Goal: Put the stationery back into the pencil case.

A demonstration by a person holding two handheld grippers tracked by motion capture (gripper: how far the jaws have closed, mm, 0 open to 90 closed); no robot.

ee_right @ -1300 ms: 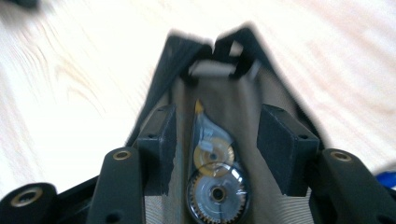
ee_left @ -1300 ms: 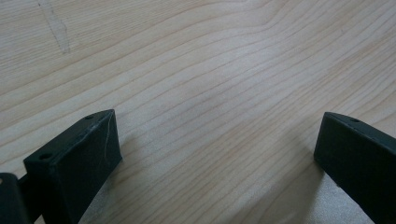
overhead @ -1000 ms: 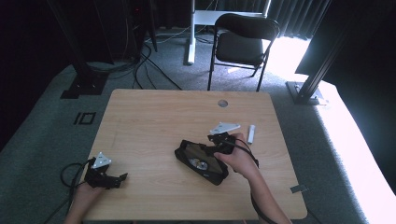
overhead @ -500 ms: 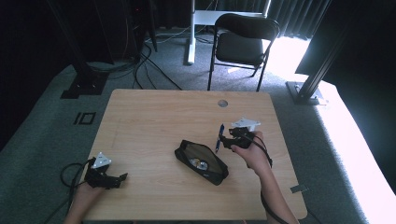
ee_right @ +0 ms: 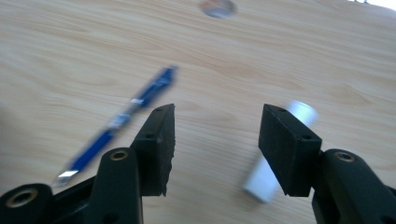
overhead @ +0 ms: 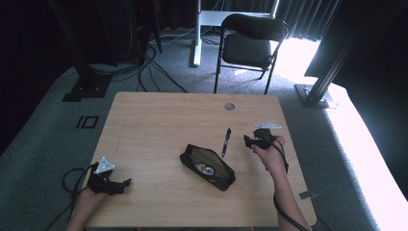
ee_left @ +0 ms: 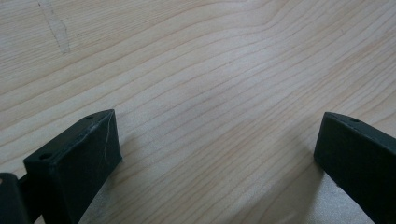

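An open black pencil case (overhead: 208, 160) lies mid-table, and the work looks like emptying it. One step seems done: a blue pen (overhead: 226, 141) lies on the wood just beyond the case, free of any grip. The right gripper (ee_right: 215, 147) hovers beside the pen with its jaws apart and nothing between them; a white tube (ee_right: 279, 151) lies under its far jaw. Something pale is left inside the case. The left gripper (ee_left: 215, 154), well away from the case, rests spread wide and empty

No text, label, brand or number can be read anywhere (the blue pen (ee_right: 126, 115) is too blurred to tell).
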